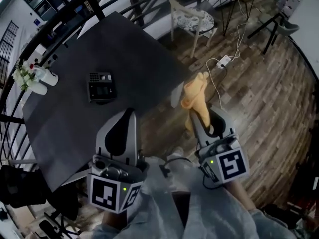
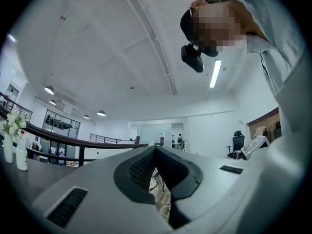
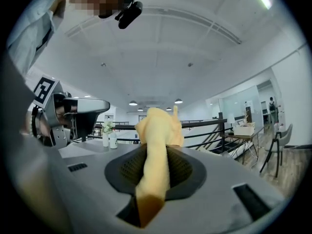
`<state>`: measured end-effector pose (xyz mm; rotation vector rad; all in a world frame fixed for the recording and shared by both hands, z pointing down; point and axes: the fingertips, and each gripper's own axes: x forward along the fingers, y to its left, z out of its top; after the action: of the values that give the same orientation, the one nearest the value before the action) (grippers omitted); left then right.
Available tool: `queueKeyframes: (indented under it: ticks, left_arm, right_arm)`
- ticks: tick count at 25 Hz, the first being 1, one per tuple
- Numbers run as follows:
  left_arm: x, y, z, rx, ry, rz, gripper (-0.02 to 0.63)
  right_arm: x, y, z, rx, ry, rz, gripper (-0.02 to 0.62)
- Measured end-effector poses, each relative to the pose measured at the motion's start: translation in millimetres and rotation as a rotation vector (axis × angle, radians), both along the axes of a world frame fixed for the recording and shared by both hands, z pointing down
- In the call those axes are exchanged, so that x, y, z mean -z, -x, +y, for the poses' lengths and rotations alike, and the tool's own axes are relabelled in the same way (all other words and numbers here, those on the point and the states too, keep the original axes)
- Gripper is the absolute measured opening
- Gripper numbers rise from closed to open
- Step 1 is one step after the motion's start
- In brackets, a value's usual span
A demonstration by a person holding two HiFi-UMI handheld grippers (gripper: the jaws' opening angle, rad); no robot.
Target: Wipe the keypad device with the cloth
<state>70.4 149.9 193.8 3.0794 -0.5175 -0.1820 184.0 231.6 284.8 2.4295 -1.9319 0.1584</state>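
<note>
R claw [image 1: 202,121] is clamped on the yellow cloth [image 1: 196,96], which sticks up past its tips, off the bench [image 1: 65,118] R side over the wood floor [image 1: 269,98]. L claw [image 1: 128,114] is closed w/ nothing in it, above the bench's near edge. Keypad device [image 1: 102,86] lies flat mid-bench, well apart from both. Flower vases [image 1: 35,78] stand at the bench's L edge.

Dark table [image 1: 114,49]: keypad device [image 1: 102,86] near middle; white vases [image 1: 45,77] with flowers [image 1: 22,76] at left edge.
</note>
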Motion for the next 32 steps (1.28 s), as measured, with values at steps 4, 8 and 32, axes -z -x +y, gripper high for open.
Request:
queueKeyframes:
  ticks: [4,8,32]
  left_arm:
    - [-1,8,-10,0.083,0.005,0.0,0.013]
    - [-2,14,-17,0.149,0.011,-0.008,0.012]
    - [-26,95,-126,0.354,0.061,-0.037,0.012]
  right_arm:
    - [-5,7,-17,0.094,0.009,0.005,0.1]
    - [-9,9,-30,0.159,0.021,0.001,0.1]
    - [-33,89,-168,0.389,0.117,0.035,0.1]
